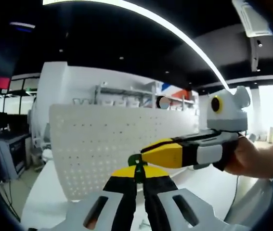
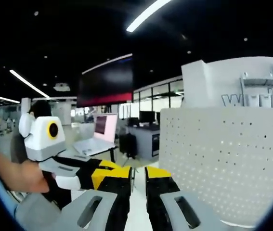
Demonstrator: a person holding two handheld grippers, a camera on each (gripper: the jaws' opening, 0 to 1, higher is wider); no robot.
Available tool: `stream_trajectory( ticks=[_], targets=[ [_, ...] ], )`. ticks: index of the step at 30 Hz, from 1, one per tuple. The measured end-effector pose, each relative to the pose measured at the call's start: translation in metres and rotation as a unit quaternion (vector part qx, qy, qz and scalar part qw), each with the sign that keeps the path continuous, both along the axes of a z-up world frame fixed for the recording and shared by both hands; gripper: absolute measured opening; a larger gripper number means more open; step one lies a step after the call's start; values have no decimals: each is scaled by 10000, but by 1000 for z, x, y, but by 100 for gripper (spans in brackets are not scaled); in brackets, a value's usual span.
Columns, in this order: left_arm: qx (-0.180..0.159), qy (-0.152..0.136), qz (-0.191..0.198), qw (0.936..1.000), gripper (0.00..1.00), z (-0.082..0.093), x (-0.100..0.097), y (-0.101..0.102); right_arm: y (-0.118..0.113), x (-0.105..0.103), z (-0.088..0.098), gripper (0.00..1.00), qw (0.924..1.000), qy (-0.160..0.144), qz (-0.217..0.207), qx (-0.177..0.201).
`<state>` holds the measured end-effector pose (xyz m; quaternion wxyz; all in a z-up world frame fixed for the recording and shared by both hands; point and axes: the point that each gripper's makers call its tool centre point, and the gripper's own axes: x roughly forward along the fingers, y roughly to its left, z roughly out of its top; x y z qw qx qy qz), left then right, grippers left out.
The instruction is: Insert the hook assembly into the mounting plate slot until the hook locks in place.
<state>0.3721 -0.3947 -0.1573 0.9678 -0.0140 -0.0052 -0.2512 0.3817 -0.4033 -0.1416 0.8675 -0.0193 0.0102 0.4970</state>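
Observation:
A small green hook assembly (image 1: 135, 160) sits between the yellow tips of my left gripper (image 1: 137, 169), which is shut on it. The right gripper (image 1: 148, 155) comes in from the right, held by a hand (image 1: 252, 160), and its yellow tip meets the green piece. Behind both stands the mounting plate (image 1: 102, 139), a white perforated board, upright on the table. In the right gripper view, my right gripper (image 2: 138, 177) shows a narrow gap with nothing in it. The left gripper (image 2: 95, 175) reaches in from the left, and the mounting plate (image 2: 227, 159) stands to the right.
The white table (image 1: 42, 195) carries the board. An open laptop (image 2: 97, 137) rests on a desk farther back, and more desks with monitors (image 2: 146, 118) stand beyond it. Wall shelving (image 1: 126, 98) rises behind the board. A person's forearm (image 2: 8, 173) comes in at the left.

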Motion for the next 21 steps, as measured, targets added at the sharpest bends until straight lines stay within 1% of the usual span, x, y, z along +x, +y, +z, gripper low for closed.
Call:
stream_trajectory(
  ticks=[4, 7, 10, 14, 17, 21],
  targets=[
    [16, 12, 25, 10000, 4, 0, 2, 2, -3, 3, 0, 17, 9999, -103, -45, -77],
    [68, 37, 36, 10000, 4, -2, 4, 2, -6, 6, -1, 26, 9995, -233, -91, -189],
    [70, 37, 43, 10000, 4, -2, 5, 3, -9, 7, -2, 28, 9995, -227, -104, -188],
    [94, 23, 43, 9999, 4, -1, 6, 3, -13, 9, -4, 35, 9991, -263, -131, -295],
    [98, 30, 46, 9999, 4, -1, 7, 4, -17, 10, -6, 38, 9989, -270, -144, -355],
    [115, 21, 59, 9999, 4, 0, 8, 6, -23, 11, -11, 44, 9981, -311, -133, -506]
  ],
)
